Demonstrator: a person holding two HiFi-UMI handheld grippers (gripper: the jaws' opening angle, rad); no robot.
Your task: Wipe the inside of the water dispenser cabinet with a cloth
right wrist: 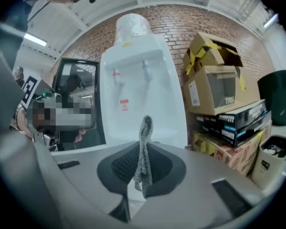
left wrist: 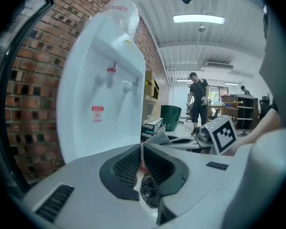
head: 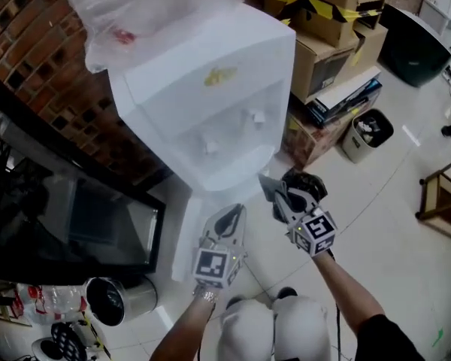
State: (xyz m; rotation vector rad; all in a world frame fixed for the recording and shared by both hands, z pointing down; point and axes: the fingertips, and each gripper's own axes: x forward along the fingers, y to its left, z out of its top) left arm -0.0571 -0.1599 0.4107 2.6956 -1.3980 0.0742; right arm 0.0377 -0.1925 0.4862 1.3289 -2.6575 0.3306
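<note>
A: Nearest first: what is each hand-held gripper doing?

B: The left hand-held gripper (head: 231,216) has its jaws pressed together and carries no cloth. The right hand-held gripper (head: 279,198), just to its right and a little farther off, is clamped on the cloth (right wrist: 144,137), a thin grey knitted strip standing up between the jaws.

A: How will that cloth handle?

B: Light, soft and floppy, I'd judge. It should not slip from the ribbed jaws, but only an edge is pinched, so it may fold under pressure. A fuller bunch would wipe better.

A: And beyond them?

B: The white water dispenser (head: 210,104) stands against the brick wall (head: 52,89), taps (head: 257,116) facing us. Its cabinet (left wrist: 105,135) is the lower part. The front there looks plain and closed, so I think a door needs opening first, probably by the free left one.
</note>
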